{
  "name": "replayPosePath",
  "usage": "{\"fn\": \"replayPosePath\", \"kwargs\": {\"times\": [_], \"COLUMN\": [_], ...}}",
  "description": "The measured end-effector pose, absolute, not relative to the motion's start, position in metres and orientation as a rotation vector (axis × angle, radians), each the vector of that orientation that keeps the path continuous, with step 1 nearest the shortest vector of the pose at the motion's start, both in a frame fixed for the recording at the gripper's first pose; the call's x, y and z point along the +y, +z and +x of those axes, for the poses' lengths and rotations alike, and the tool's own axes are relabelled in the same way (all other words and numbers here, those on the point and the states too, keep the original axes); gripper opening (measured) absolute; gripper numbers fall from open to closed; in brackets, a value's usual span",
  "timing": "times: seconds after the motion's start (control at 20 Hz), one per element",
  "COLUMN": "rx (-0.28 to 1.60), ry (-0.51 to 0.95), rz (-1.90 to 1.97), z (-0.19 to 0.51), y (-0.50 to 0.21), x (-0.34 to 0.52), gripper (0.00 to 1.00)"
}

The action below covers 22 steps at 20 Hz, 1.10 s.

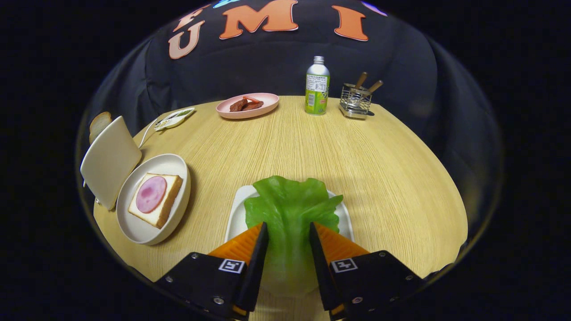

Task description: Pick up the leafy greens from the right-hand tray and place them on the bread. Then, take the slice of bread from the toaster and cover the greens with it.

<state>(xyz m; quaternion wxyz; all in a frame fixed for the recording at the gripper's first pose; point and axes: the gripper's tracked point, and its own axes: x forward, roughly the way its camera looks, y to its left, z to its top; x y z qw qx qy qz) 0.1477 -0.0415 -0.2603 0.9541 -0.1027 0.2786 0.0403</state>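
The bottle (317,87) label's print is too small to read; nothing else carries text.

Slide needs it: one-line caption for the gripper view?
Tool straddling the lettuce leaf on its white tray, ham-topped bread plated nearby.

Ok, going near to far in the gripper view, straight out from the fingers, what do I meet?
Gripper with its fingers either side of the lettuce leaf → white tray under the leaf → bare table → green bottle at the far edge.
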Motion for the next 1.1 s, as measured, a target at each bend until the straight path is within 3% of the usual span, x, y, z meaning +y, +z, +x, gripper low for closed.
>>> {"fn": "replayPosePath", "kwargs": {"times": [0.2, 0.45, 1.1], "rx": [0.574, 0.578, 0.506], "ry": [0.066, 0.044, 0.128], "rz": [-0.195, -0.169, -0.178], "z": [0.149, 0.150, 0.127], "y": [-0.260, -0.253, -0.206], "x": [-0.045, -0.048, 0.013], "gripper": [0.29, 0.06, 0.03]}}
